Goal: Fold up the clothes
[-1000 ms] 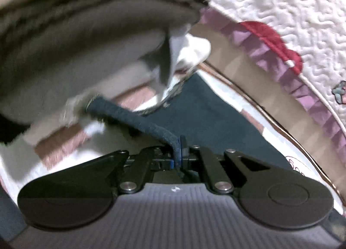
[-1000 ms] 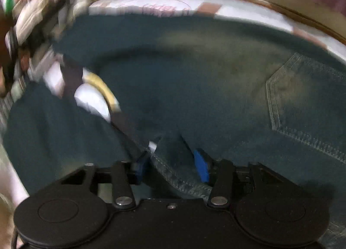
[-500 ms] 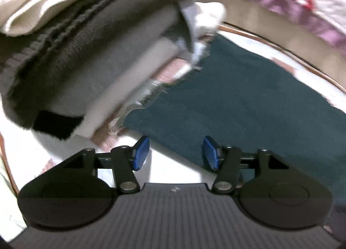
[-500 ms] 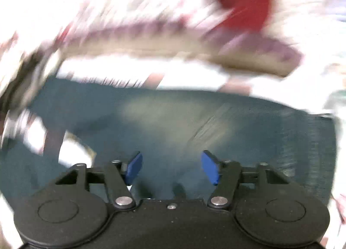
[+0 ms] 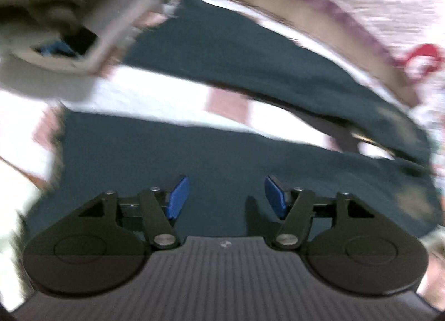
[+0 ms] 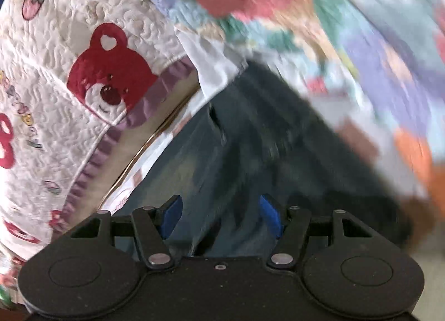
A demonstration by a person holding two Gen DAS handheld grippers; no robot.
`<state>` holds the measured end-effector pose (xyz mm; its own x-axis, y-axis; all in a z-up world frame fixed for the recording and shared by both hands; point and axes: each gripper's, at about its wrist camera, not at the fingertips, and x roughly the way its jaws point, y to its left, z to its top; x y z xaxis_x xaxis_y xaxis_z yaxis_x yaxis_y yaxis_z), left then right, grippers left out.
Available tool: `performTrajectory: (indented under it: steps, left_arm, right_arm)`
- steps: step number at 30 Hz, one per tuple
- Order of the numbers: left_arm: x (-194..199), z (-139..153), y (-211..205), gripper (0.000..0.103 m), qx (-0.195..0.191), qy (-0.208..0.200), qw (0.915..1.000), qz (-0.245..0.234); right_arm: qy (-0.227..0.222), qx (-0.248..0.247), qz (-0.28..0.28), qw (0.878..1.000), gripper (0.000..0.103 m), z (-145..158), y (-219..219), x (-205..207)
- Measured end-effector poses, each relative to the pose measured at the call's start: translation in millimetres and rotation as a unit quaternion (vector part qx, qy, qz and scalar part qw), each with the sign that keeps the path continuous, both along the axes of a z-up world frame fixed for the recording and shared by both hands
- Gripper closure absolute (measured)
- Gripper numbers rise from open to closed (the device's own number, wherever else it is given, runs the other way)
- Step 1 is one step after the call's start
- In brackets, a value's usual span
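In the left wrist view, we see our left gripper point(image 5: 225, 195) tilted steeply downward, its 2 blue pads point(image 5: 178, 197) standing well apart. Its jaws have just been opening, and nothing sits between them; only the dark blue jeans point(image 5: 194, 159) lie underneath. The jeans spread in 2 legs: 1 fills the lower middle of the frame, the other runs from the upper centre toward the right edge, with a strip of white-and-pink checked sheet point(image 5: 167, 98) showing between them. A stack of folded clothes point(image 5: 69, 9) in grey and cream fills the upper left, blurred. A white quilt with a purple ruffled edge point(image 5: 375, 14) curves along the upper right.

In the right wrist view, we see our right gripper point(image 6: 219, 216) also angled down, its 2 blue pads point(image 6: 172, 218) spread wide with nothing gripped. The jeans point(image 6: 236, 154) rise from the lower centre toward the middle of the frame, rumpled and blurred, lying free beneath the jaws. The white quilt with a red bear print point(image 6: 83, 76) covers the left side, and a floral bedspread point(image 6: 347, 42) smears across the upper right.
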<state>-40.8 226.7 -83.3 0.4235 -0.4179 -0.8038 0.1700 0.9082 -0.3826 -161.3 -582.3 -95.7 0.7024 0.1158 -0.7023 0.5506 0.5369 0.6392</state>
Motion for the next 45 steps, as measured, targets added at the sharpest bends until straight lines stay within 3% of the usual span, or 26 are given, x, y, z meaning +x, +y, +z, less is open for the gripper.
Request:
performTrajectory:
  steps: [3,6,8,11,12,16,19,21,23,25,26,27,29,33,36,37,38,39,43,45]
  left_arm:
    - [-23,-3,0,0.040,-0.016,0.015,0.9997,-0.008]
    - [-39,-5,12,0.040,-0.047,0.043,0.9971,0.042]
    - [-49,-11,26,0.040,-0.110,0.068,0.9863,0.102]
    - [-65,-22,42,0.040,-0.198,0.107,0.9574,0.181]
    - [-70,-26,42,0.040,-0.209,0.118,0.9521,0.190]
    - [-78,-32,36,0.040,-0.206,0.123,0.9486,0.206]
    - [-72,-44,44,0.038,-0.247,0.127,0.9284,0.246]
    - [-65,-50,43,0.039,-0.254,0.126,0.9213,0.266]
    - [-58,-46,38,0.045,-0.238,0.113,0.9271,0.267]
    - [-57,-38,34,0.065,-0.207,0.088,0.9410,0.253]
    - [-57,-33,31,0.078,-0.191,0.076,0.9474,0.246]
    - [-58,-31,32,0.081,-0.185,0.065,0.9495,0.245]
    - [-59,-27,34,0.082,-0.179,0.044,0.9518,0.245]
    - [-55,-21,36,0.082,-0.145,0.020,0.9563,0.253]
    - [-51,-21,37,0.082,-0.137,0.021,0.9582,0.250]
    - [-50,-23,35,0.082,-0.140,0.025,0.9588,0.246]
    - [-47,-24,33,0.081,-0.135,0.027,0.9612,0.239]
    - [-45,-25,30,0.079,-0.125,0.028,0.9645,0.231]
    - [-33,-26,23,0.077,-0.097,0.030,0.9729,0.208]
    - [-29,-26,21,0.075,-0.087,0.030,0.9756,0.199]
  right_arm:
    - [0.033,-0.014,-0.019,0.999,0.035,-5,20,-30]
    - [0.075,-0.006,-0.044,0.996,0.035,-12,38,-61]
    - [0.082,0.033,-0.065,0.994,0.035,-22,48,-82]
    - [0.062,0.085,-0.108,0.989,0.035,-41,53,-112]
    - [0.058,0.086,-0.116,0.988,0.035,-45,54,-120]
    - [0.044,0.032,-0.108,0.993,0.035,-54,63,-133]
    - [0.023,0.018,-0.098,0.995,0.036,-65,68,-129]
    - [0.018,-0.011,-0.081,0.997,0.036,-68,72,-123]
    - [0.007,-0.040,-0.067,0.997,0.036,-69,76,-120]
    - [-0.008,-0.062,-0.063,0.996,0.042,-70,78,-119]
    - [-0.015,-0.074,-0.064,0.995,0.056,-69,79,-119]
    - [-0.019,-0.091,-0.063,0.994,0.071,-68,80,-118]
    - [-0.028,-0.127,-0.058,0.990,0.088,-65,81,-115]
    - [-0.049,-0.181,-0.037,0.982,0.086,-60,84,-103]
    - [-0.031,-0.188,-0.046,0.981,0.082,-55,77,-99]
    - [-0.024,-0.189,-0.050,0.980,0.078,-53,74,-97]
    - [-0.017,-0.198,-0.057,0.978,0.064,-51,73,-99]
    - [-0.011,-0.209,-0.066,0.976,0.060,-50,73,-102]
    - [0.033,-0.231,-0.093,0.968,0.055,-54,75,-116]
    - [0.027,-0.214,-0.099,0.972,0.052,-57,75,-123]
